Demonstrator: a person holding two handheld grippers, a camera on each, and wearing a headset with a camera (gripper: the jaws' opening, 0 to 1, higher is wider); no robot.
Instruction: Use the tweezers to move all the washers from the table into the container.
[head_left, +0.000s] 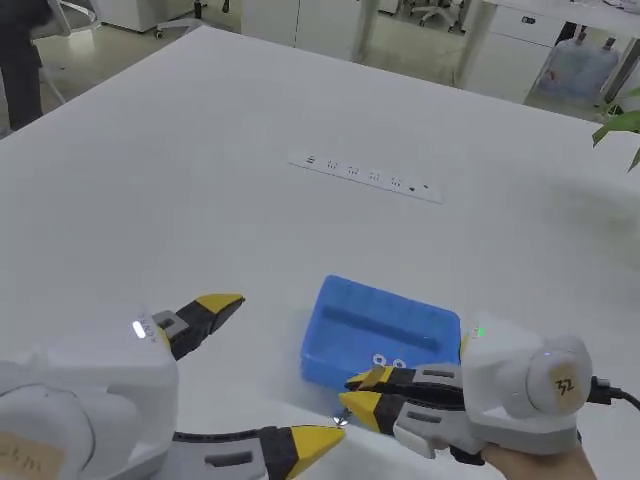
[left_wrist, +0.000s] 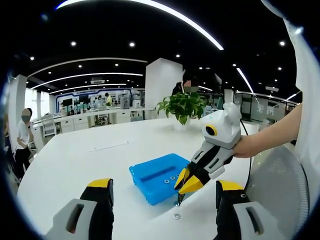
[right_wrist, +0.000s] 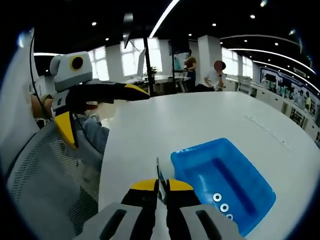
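Left gripper (head_left: 282, 368) gapes wide; right gripper (head_left: 357, 393) pinches tweezers (right_wrist: 158, 172).

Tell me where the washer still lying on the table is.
In the left gripper view, the washer lies on the white table just outside the blue container's near edge, directly under the tweezers held by the right gripper.

white hand-held gripper (head_left: 352, 392), black yellow-tipped jaws.

Power strip (head_left: 366, 177), potted plant (left_wrist: 183, 106), mesh chair (right_wrist: 42, 172)
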